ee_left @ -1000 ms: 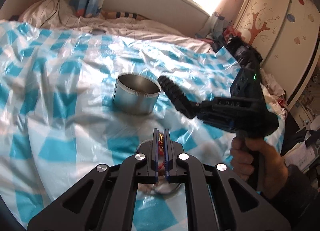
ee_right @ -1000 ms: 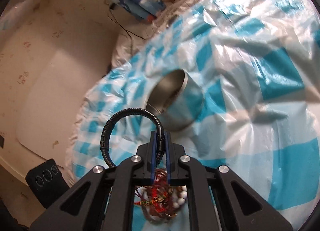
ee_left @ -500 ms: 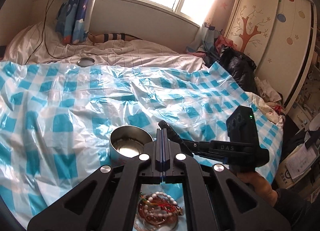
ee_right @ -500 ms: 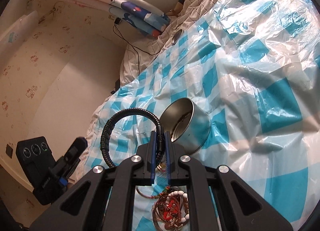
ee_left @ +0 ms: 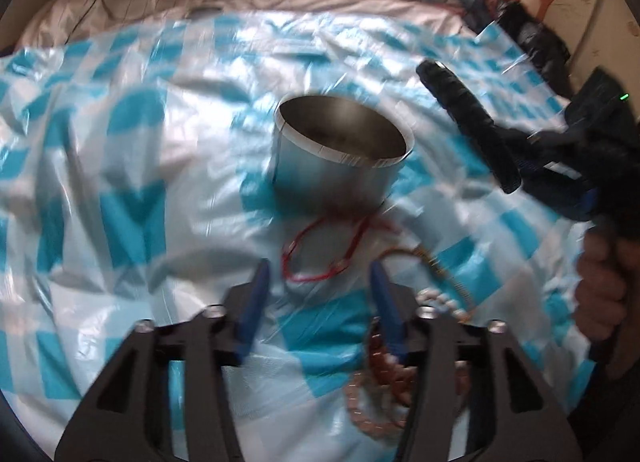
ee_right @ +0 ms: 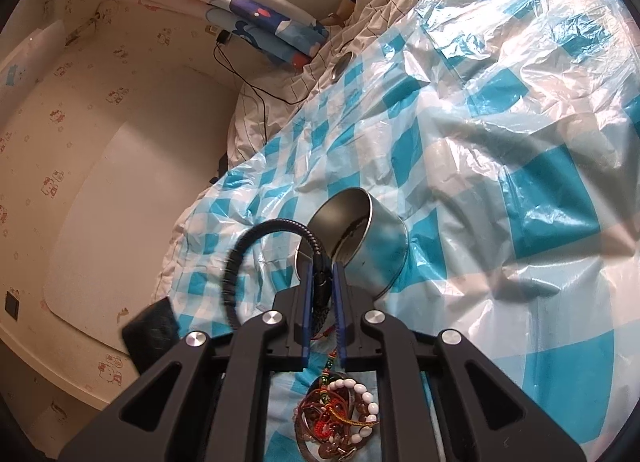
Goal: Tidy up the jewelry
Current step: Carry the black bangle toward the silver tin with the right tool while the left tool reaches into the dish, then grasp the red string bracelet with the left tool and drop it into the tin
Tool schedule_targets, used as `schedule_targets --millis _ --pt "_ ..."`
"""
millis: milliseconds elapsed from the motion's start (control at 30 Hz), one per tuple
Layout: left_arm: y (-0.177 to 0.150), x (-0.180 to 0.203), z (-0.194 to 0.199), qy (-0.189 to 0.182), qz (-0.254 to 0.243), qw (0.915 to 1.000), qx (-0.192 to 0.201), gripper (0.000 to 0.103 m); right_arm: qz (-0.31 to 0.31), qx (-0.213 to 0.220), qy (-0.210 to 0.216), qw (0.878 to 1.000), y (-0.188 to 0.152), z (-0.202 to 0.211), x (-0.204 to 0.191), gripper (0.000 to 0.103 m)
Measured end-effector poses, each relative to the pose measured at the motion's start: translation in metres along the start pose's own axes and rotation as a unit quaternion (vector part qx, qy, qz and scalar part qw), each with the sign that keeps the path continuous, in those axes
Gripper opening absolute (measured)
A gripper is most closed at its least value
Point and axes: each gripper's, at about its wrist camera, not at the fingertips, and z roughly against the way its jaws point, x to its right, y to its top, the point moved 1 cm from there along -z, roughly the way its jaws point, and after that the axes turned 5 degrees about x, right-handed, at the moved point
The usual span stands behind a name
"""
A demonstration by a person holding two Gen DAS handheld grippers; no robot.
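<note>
Steel tin (ee_left: pixel 340 150) beyond red cord (ee_left: pixel 320 250); left gripper (ee_left: pixel 318 282) just opened, right gripper (ee_right: pixel 321 282) pinching black bracelet (ee_right: pixel 256 258).

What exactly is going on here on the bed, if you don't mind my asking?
A person is sorting jewelry on a bed covered with a blue-checked plastic sheet. The right gripper is shut on a black braided bracelet near the open metal tin. The left gripper has just been opening, with nothing pressed between its fingers, above a red cord loop. A pile of bead bracelets still lies on the sheet.
</note>
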Motion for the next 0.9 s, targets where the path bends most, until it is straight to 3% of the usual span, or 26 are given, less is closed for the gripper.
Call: schedule_targets --millis 67,133,167,200,333,433,567,700,833,900 --pt "-0.005 0.0 -0.007 0.009 -0.004 0.9999 -0.006 0.054 0.0 -0.003 -0.001 1.0 -0.001 -0.002 0.001 0.014" --pt "-0.006 0.002 -0.01 0.016 -0.012 0.9998 -0.003 0.031 0.001 -0.004 -0.001 1.0 -0.001 -0.003 0.0 0.014" --pt "-0.006 0.002 -0.01 0.014 -0.009 0.9998 -0.003 0.013 0.002 -0.004 -0.002 1.0 -0.002 -0.003 0.0 0.014" --pt "-0.005 0.0 -0.009 0.01 -0.001 0.9999 0.0 0.009 0.004 -0.005 -0.007 1.0 -0.002 -0.004 0.001 0.014" --pt "-0.003 -0.003 -0.001 0.011 0.007 0.9997 0.02 0.006 0.018 -0.02 -0.055 0.998 -0.005 -0.01 0.003 0.015" --pt "0.0 -0.007 0.006 -0.003 0.019 0.9991 0.039 0.005 0.051 -0.012 -0.114 0.992 -0.006 -0.011 0.002 0.042" --pt "0.004 -0.009 0.014 -0.007 0.022 0.9981 0.057 0.005 0.056 0.001 -0.142 0.988 -0.005 -0.01 0.007 0.051" --pt "0.01 -0.009 0.035 -0.019 0.023 0.996 0.084 0.005 0.061 -0.001 -0.163 0.985 -0.002 -0.024 0.015 0.051" --pt "0.018 -0.015 0.052 -0.026 0.034 0.9935 0.106 0.005 0.111 -0.018 -0.19 0.975 -0.005 -0.049 0.012 0.051" --pt "0.024 -0.017 0.059 -0.031 0.039 0.9921 0.115 0.005 0.127 -0.017 -0.195 0.972 -0.005 -0.053 0.011 0.046"
